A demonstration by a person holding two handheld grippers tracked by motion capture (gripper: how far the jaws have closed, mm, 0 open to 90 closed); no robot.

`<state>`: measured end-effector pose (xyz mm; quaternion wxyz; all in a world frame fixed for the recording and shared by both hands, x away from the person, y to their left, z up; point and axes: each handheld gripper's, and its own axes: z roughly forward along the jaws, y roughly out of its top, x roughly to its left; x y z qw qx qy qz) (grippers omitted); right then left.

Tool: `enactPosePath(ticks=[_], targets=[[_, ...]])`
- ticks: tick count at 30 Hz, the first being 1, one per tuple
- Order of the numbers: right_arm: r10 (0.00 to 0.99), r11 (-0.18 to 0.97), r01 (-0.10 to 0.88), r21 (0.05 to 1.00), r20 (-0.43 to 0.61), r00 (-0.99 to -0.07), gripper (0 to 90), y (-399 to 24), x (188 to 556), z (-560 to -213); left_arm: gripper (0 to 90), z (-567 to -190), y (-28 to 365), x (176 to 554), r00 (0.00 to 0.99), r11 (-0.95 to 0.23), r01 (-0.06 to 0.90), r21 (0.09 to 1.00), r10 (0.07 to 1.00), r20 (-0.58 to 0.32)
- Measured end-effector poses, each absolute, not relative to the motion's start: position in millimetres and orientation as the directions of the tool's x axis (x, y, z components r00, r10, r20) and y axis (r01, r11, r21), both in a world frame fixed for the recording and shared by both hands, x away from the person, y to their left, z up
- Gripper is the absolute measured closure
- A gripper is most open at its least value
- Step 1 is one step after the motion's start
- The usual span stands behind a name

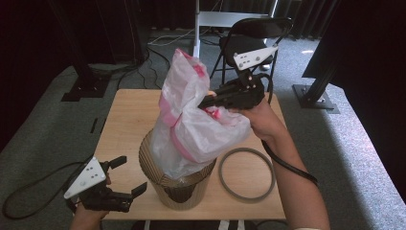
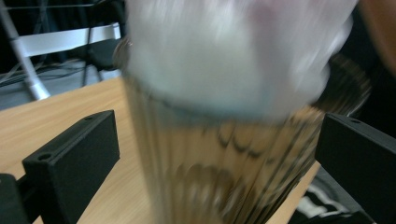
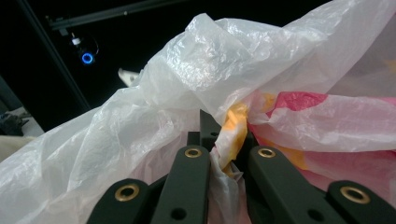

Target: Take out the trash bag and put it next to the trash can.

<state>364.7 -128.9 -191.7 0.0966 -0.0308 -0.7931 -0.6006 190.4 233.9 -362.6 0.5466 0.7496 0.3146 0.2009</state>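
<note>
Now your right tool (image 1: pixel 207 101) pinches the white-and-pink plastic bag (image 1: pixel 191 120) above the corrugated cardboard bin (image 1: pixel 179 189), while your left tool (image 1: pixel 130 176) gapes wide beside it.

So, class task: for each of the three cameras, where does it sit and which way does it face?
High view: above the person's side, looking forward and down on the table; both forearms, left gripper, right gripper.
Left gripper view: rides that gripper, facing the ribbed bin between open jaws.
Right gripper view: rides that gripper, jaws shut on the plastic bag.
Shared: high and left gripper views both show bin, bag and table.
</note>
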Motion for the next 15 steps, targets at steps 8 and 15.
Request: enactPosePath(ticks=[8,15], targets=[[-0.035,0.19,0.172,0.967,0.182,-0.983,88.9,-147,377,-158,0.0,-421,249,197,0.628,-0.214,0.375,0.902,0.775,-0.078],[0.051,0.051,0.159,0.986,0.157,-0.986,88.9,-186,385,-129,0.0,-472,261,219,0.566,-0.219,0.417,0.882,0.822,-0.064]])
